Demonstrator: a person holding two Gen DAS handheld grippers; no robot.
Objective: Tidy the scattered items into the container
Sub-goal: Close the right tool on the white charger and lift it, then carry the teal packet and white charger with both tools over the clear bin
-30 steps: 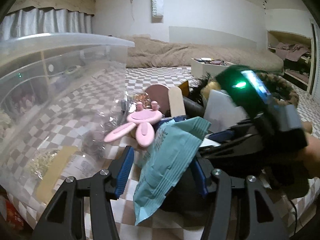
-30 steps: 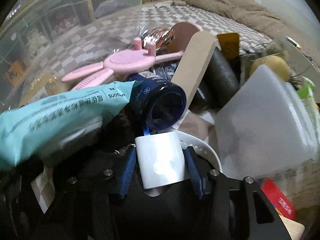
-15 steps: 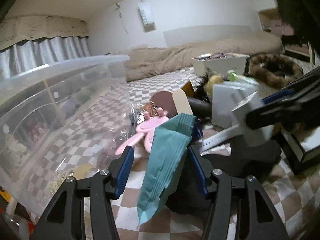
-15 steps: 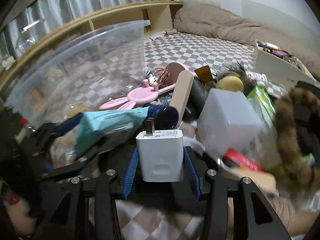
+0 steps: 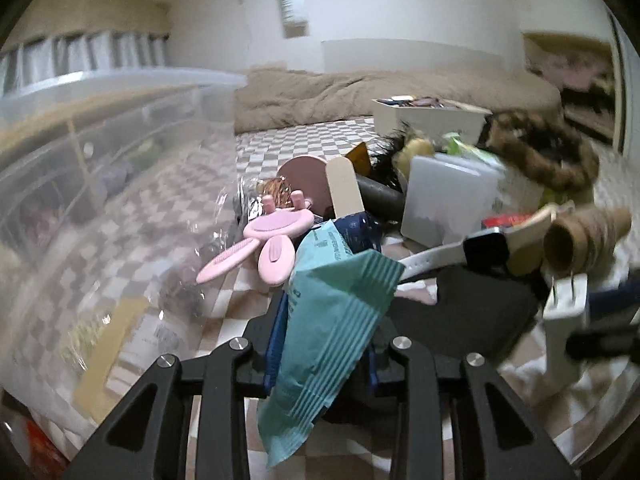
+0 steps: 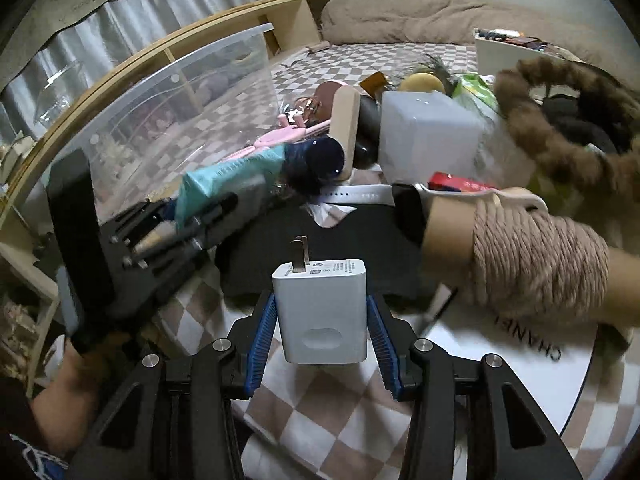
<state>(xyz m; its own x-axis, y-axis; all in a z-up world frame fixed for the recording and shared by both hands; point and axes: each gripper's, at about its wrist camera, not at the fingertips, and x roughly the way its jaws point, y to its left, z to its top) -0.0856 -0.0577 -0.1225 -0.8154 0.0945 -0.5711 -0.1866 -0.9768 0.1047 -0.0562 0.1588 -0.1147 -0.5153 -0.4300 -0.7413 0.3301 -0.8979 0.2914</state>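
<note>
Left gripper (image 5: 324, 344) fingers closing on teal packet (image 5: 332, 320), lower centre. Right gripper (image 6: 320, 340) fingers clenched on white charger (image 6: 320, 308), lower centre. Clear container (image 6: 168, 104) upper left.

Black fingers (image 6: 256, 356), blue ribbed pads (image 6: 262, 340)

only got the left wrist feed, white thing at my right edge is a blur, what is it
Observer: A white plug-in charger. The right gripper clamps it by its sides, and one metal prong shows, pointing away from the camera.
Operator: whats down by it on that side
Observer: A round white box printed CHANEL, low to the charger's right. A spool of twine shows in front of the box's far part.
</note>
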